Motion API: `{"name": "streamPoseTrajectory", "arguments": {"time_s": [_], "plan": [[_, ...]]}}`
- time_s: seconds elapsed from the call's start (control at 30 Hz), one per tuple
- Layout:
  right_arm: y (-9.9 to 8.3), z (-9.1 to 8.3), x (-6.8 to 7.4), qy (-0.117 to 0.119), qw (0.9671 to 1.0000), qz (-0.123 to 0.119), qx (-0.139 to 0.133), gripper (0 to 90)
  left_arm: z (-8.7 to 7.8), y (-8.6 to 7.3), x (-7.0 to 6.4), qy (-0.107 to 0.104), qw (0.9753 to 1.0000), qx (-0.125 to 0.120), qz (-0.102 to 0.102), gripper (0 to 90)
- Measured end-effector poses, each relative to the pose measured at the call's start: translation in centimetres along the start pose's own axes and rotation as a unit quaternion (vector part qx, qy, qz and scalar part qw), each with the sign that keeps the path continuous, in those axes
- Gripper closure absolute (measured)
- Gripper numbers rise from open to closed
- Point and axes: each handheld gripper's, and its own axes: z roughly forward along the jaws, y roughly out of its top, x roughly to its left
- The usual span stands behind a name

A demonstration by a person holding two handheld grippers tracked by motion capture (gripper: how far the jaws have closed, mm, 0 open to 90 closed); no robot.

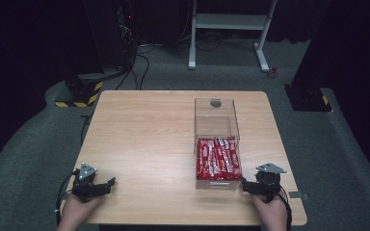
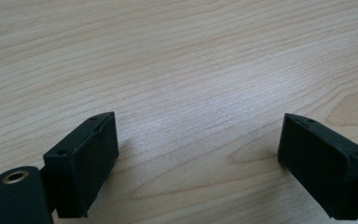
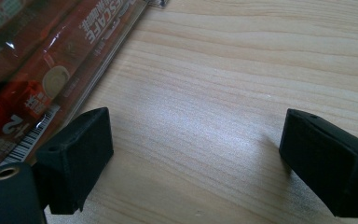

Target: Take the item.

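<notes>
Grippers: you are resting left gripper [image 1: 110, 183] and right gripper [image 1: 245, 185] wide-jawed, empty, the right beside clear box [image 1: 216, 113] of red sachets [image 1: 217, 159], seemingly readying to reach.

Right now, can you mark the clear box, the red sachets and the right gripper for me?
clear box [image 1: 215, 109], high view, on its empty far wall.
red sachets [image 1: 218, 159], high view, on the middle of the pack.
right gripper [image 1: 245, 185], high view, between its open jaws beside the box.
</notes>
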Motion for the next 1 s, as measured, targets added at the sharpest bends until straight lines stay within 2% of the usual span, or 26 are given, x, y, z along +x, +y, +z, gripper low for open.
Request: {"name": "streamPoseTrajectory", "arguments": {"time_s": [0.57,1.0], "plan": [[-0.07,-0.06,0.04,-0.001,1.0,0.001,-0.001,9.4,-0.03,-0.01,0.0,0.0,1.0,0.001,0.0,12.7],[-0.3,-0.3,-0.09,-0.002,1.0,0.004,-0.001,10.0,-0.11,-0.07,-0.18,0.012,0.9999,-0.003,-0.011,15.5]]}}
